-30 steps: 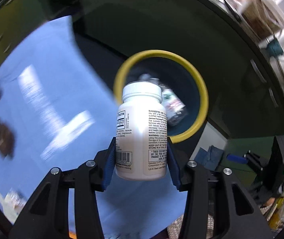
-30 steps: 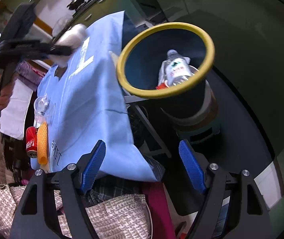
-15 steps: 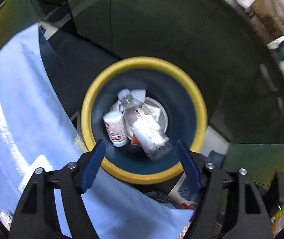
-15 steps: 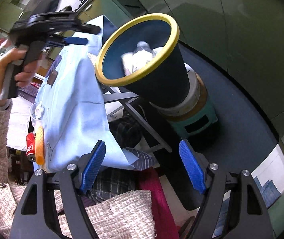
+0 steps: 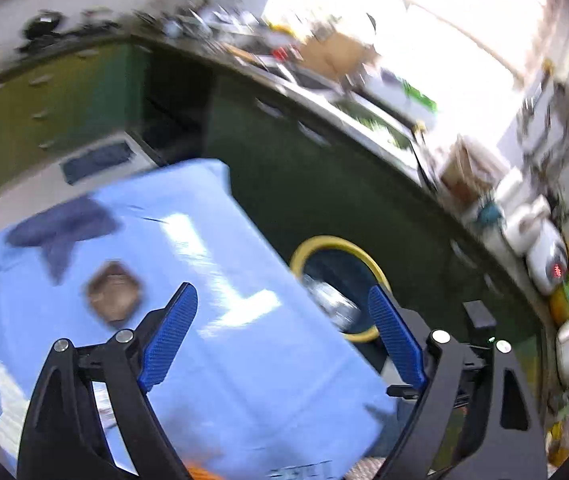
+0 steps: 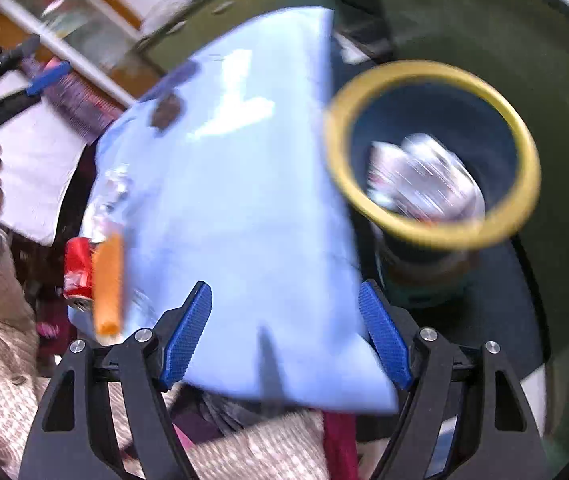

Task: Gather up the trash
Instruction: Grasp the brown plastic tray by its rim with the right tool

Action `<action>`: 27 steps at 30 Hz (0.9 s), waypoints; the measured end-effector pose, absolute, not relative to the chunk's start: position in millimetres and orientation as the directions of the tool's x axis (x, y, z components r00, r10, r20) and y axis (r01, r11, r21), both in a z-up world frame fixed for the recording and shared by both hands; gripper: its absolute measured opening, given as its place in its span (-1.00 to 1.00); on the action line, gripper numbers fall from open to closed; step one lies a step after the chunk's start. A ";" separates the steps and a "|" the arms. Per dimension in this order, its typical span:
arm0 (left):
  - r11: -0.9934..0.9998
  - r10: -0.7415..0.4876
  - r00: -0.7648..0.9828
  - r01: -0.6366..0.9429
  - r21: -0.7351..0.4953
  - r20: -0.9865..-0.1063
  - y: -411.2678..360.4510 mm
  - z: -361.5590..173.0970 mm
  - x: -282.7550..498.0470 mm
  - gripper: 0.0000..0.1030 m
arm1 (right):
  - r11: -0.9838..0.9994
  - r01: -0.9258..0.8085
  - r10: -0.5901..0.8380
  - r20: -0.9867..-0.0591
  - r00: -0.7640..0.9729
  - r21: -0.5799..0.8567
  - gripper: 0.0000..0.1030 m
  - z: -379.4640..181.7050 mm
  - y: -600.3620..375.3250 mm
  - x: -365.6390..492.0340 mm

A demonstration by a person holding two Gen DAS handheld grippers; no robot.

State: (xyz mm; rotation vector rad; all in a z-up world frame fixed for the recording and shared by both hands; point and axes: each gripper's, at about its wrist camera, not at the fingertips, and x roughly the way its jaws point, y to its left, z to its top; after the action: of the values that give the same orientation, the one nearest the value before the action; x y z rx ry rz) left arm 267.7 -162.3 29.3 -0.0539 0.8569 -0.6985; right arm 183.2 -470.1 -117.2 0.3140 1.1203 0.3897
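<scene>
Bin [image 6: 436,228]: dark, yellow rim, standing just off the right edge of the blue-covered bench [image 6: 236,200]. Bottles [image 6: 424,180] inside, smeared by blur. Red can [image 6: 78,272] and orange piece [image 6: 107,284] at the bench's left edge, brown scrap [image 5: 113,295] farther back. Left claw [image 5: 282,344] has just been opening, nothing between its jaws. Right claw [image 6: 284,340] wide, empty, over the bench's near edge.
</scene>
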 end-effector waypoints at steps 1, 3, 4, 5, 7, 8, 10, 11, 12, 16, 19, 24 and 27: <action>0.794 -0.578 0.495 0.525 -0.307 -0.649 -139.1 28.2 264.4 0.63 | 0.892 -0.170 0.451 -0.808 0.378 0.418 0.47 -110.4 -456.6 191.0; 0.831 -0.547 0.592 0.474 -0.293 -0.592 -94.0 25.7 256.9 0.68 | 0.898 -0.243 0.435 -0.825 0.361 0.367 0.47 -94.3 -415.9 217.0; 0.845 -0.531 0.636 0.444 -0.297 -0.560 -67.9 25.2 253.9 0.70 | 0.900 -0.277 0.422 -0.836 0.350 0.338 0.47 -87.0 -392.4 233.2; 0.857 -0.515 0.679 0.409 -0.312 -0.523 -41.1 18.9 251.0 0.72 | 0.899 -0.297 0.415 -0.842 0.345 0.321 0.47 -82.8 -378.3 242.8; 0.872 -0.485 0.725 0.362 -0.329 -0.488 -6.7 6.0 253.5 0.72 | 0.896 -0.344 0.396 -0.854 0.338 0.280 0.48 -75.2 -346.0 267.2; 0.879 -0.470 0.742 0.343 -0.331 -0.478 7.4 1.9 255.7 0.72 | 0.898 -0.363 0.378 -0.859 0.345 0.249 0.48 -71.5 -328.2 281.6; 0.897 -0.423 0.780 0.290 -0.333 -0.461 39.0 -11.9 260.9 0.73 | 0.904 -0.382 0.341 -0.865 0.368 0.194 0.48 -67.3 -299.7 311.9; 0.901 -0.410 0.790 0.271 -0.340 -0.455 52.7 -18.7 265.7 0.73 | 0.908 -0.381 0.326 -0.868 0.375 0.176 0.43 -67.5 -291.6 323.2; 0.903 -0.398 0.801 0.257 -0.344 -0.446 62.6 -23.8 269.1 0.73 | 0.911 -0.378 0.311 -0.874 0.373 0.163 0.34 -69.4 -281.6 338.9; 0.923 -0.319 0.857 0.183 -0.340 -0.404 96.1 -44.3 274.5 0.73 | 0.916 -0.366 0.291 -0.899 0.326 0.164 -0.15 -84.4 -249.7 393.4; 0.934 -0.283 0.881 0.162 -0.319 -0.379 103.4 -48.4 269.6 0.73 | 0.928 -0.350 0.245 -0.912 0.329 0.123 -0.18 -95.9 -238.7 423.5; 0.959 -0.192 0.925 0.105 -0.265 -0.329 114.3 -50.7 254.9 0.81 | 0.938 -0.335 0.198 -0.934 0.298 0.092 -0.40 -115.8 -226.3 463.1; 0.947 -0.223 0.912 0.120 -0.297 -0.344 117.7 -54.3 260.2 0.81 | 0.942 -0.329 0.165 -0.945 0.282 0.066 -0.44 -128.0 -221.1 472.3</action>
State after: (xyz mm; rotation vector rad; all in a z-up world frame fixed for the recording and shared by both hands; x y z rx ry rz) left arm 260.2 117.7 -54.3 -0.2749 0.3840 -0.1792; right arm 472.3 -221.1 -128.0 -0.1523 1.2423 0.3328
